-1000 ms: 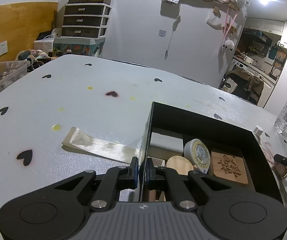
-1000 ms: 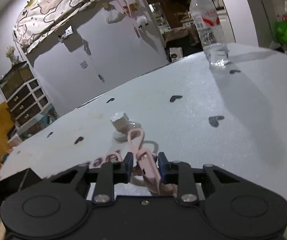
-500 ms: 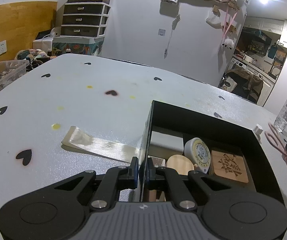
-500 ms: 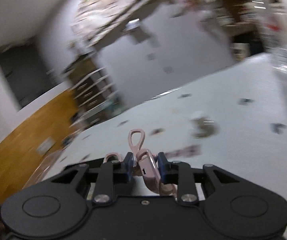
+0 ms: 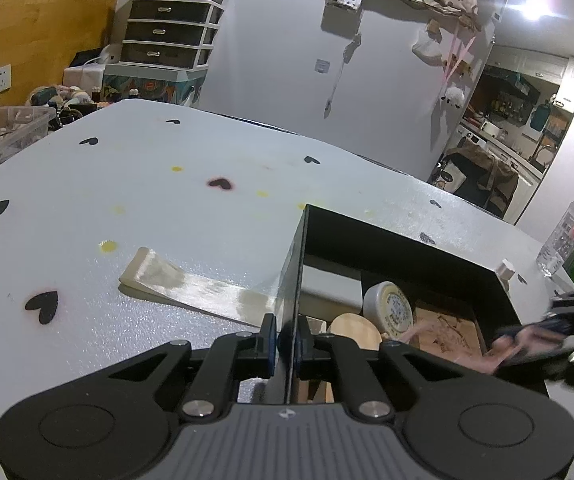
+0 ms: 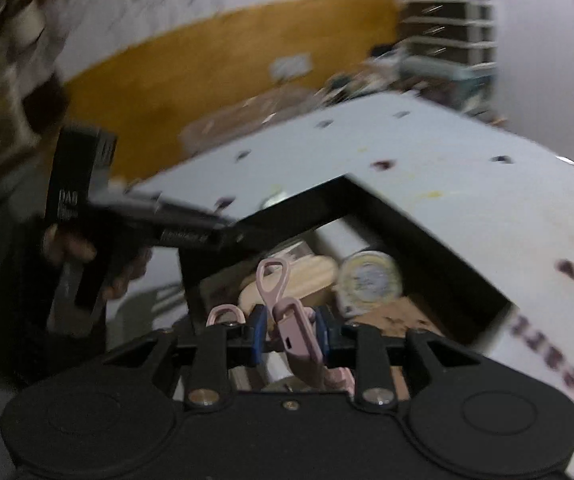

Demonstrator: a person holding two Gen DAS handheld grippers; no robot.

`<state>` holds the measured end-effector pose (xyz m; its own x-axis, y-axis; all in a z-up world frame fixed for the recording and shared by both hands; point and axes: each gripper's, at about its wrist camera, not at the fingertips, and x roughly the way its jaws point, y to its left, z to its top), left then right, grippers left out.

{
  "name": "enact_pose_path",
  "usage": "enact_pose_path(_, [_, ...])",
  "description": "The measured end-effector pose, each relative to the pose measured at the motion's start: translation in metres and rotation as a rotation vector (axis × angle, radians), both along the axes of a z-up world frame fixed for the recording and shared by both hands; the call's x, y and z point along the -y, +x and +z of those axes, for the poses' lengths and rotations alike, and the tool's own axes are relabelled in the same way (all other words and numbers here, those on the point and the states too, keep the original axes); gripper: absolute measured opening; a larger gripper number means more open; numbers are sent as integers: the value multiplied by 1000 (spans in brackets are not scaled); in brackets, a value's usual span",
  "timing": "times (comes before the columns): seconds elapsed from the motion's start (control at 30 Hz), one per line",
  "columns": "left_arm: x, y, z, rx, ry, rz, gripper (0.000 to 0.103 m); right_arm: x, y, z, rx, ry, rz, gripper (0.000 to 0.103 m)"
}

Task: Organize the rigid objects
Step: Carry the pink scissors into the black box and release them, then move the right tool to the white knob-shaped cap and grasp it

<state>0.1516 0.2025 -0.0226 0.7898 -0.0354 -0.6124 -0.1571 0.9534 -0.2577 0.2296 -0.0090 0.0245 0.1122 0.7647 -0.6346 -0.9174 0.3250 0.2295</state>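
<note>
Box already held 3 items; left claw pinched its wall, right claw gripped pink clips above it, unreleased.

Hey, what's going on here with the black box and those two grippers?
A person is tidying small items into a black box on a white table. The left gripper is clamped on the box's near wall, holding it. The right gripper grips a pink clip and holds it over the open box. A round tin, a wooden disc and a wooden coaster already lie inside. The clip has not been released yet.
</note>
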Motion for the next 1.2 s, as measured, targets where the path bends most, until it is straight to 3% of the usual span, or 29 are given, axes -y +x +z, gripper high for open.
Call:
enact_pose_path(0.23, [-3,0,0,-3,-21,7,10,-36,16,-10,-28,-43,102,30])
enact_pose_path(0.27, [-3,0,0,-4,-19,7,10,-38,19,-13,-41,-43,91,36])
enact_pose_path(0.33, [-3,0,0,-4,-17,6,10,-37,19,-16,-46,-50,61,65])
enact_pose_path(0.47, [-3,0,0,-4,-17,6,10,-25,16,-17,-44,-33,36,67])
enact_pose_path(0.63, [-2,0,1,-4,-15,7,10,-13,12,-11,-32,-22,-6,82])
enact_pose_path(0.87, [-1,-1,2,-4,-7,10,10,-1,7,-4,-50,7,-51,87])
enact_pose_path(1.1, [0,-3,4,-3,3,11,10,13,3,7,-40,50,-118,103])
enact_pose_path(1.2, [1,-4,5,-3,9,11,10,19,-1,13,-23,72,-141,103])
